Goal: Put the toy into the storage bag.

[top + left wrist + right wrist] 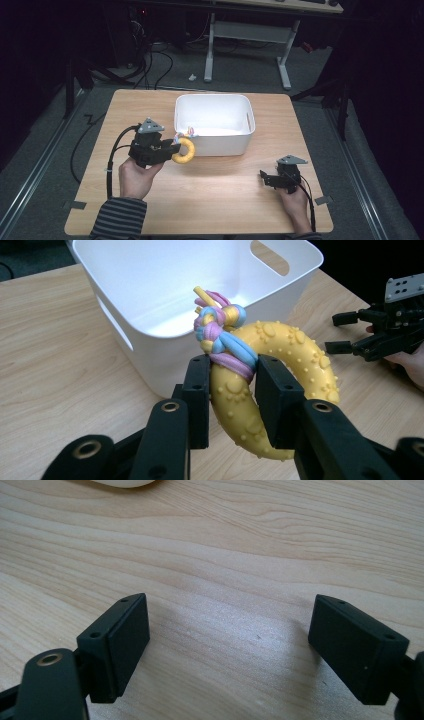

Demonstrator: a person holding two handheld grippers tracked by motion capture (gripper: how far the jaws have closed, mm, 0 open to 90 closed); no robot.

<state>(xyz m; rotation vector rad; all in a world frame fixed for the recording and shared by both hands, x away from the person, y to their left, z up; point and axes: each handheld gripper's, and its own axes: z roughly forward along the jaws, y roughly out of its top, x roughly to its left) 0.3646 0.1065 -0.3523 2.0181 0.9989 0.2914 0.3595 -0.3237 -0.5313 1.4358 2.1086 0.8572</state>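
Beside the white bin, left hand-held gripper clamps the yellow ring toy; right hand-held gripper gapes wide, empty, over the counter.

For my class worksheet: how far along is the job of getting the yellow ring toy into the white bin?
Done: the left gripper has clamped the yellow ring toy and holds it off the table. In hand: it hangs beside the white bin. Left: carry it over the rim and release. The right gripper rests open.
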